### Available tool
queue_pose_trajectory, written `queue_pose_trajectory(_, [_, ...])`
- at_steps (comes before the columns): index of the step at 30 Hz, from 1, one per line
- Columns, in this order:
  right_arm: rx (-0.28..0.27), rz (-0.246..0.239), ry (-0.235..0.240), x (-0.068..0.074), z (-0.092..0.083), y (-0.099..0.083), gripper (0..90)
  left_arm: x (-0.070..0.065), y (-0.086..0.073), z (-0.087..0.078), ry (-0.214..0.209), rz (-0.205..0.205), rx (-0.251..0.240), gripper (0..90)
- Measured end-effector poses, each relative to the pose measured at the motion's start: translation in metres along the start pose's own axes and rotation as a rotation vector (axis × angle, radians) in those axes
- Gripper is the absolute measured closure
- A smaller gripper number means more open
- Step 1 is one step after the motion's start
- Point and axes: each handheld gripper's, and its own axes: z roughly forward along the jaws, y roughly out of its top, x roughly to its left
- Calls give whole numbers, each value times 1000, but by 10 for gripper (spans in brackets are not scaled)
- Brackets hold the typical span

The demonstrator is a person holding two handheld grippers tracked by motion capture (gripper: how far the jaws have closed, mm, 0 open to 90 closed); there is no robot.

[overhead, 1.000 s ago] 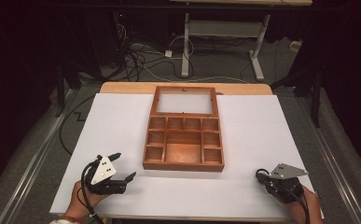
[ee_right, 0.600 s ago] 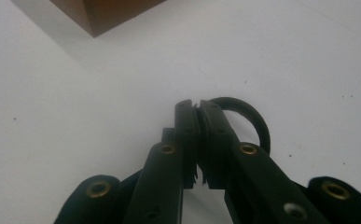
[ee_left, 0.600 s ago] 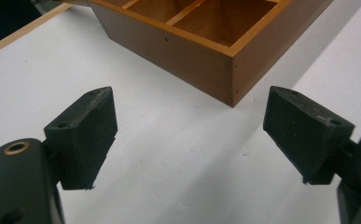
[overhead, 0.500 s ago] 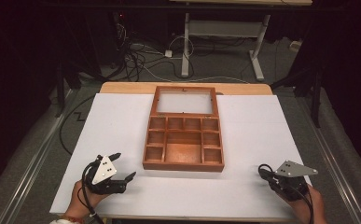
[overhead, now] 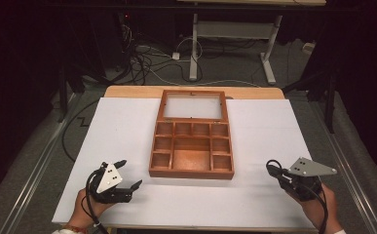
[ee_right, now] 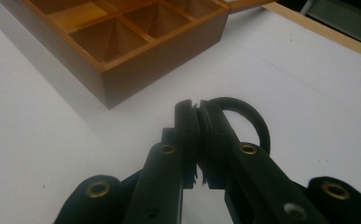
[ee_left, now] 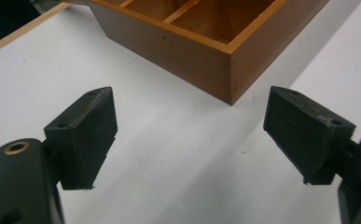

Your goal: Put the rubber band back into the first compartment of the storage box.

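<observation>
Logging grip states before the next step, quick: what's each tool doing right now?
Left tool: open, jaws wide apart, nothing between them, near the wooden box.
Right tool: closed, jaws pressed together, holding nothing visible.

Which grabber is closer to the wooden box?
Left. The left gripper sits just off the wooden box's near left corner; the right gripper rests farther out past its right side.

L gripper agape — wooden box ahead

Dark rm; grey floor, cables, white-legged desk behind
</observation>
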Motion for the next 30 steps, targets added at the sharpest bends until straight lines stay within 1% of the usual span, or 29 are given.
queue_pose_trajectory(2, [-4, -7, 1, 0, 1, 3, 876, 0, 0, 0, 7, 1, -2, 167])
queue_pose_trajectory(3, [-11, -12, 5, 1, 4, 8, 876, 0, 0, -2, 18, 8, -12, 173])
queue_pose_trajectory(5, [-17, -17, 7, 1, 5, 10, 876, 0, 0, -3, 18, 5, -19, 174])
queue_pose_trajectory(6, [-24, -22, 14, 2, 8, 14, 876, 1, 0, -3, 18, 5, -22, 174])
queue_pose_trajectory(8, [-29, -27, 17, 2, 9, 16, 876, 0, 0, -3, 18, 5, -18, 174])
queue_pose_trajectory(9, [-37, -30, 21, 4, 11, 22, 876, 0, 0, -2, 19, 5, -16, 174])
queue_pose_trajectory(12, [-50, -40, 33, 6, 15, 30, 876, 0, 0, -3, 20, 5, -18, 174])
queue_pose_trajectory(15, [-50, -60, 45, 10, 21, 37, 876, 0, 0, -3, 22, 4, -20, 174])
queue_pose_trajectory(16, [-50, -60, 45, 10, 21, 37, 876, 0, 0, -3, 23, 3, -20, 174])
queue_pose_trajectory(17, [-48, -64, 55, 12, 25, 42, 876, 0, 0, -3, 22, 4, -21, 174])
queue_pose_trajectory(21, [-43, -93, 73, 17, 36, 50, 876, 0, 0, -3, 23, 6, -22, 173])
queue_pose_trajectory(23, [-41, -100, 80, 19, 41, 54, 876, 0, 0, -2, 43, 16, -1, 173])
queue_pose_trajectory(24, [-43, -102, 83, 20, 43, 56, 876, 0, 0, -3, 41, 17, -1, 174])
queue_pose_trajectory(26, [-46, -100, 86, 22, 45, 58, 876, 0, 0, -3, 41, 19, -3, 174])
queue_pose_trajectory(28, [-52, -112, 94, 25, 51, 66, 876, 0, 0, -4, 36, 12, -17, 175])
queue_pose_trajectory(30, [-53, -117, 94, 26, 53, 69, 876, 0, 0, -4, 39, 20, -17, 174])
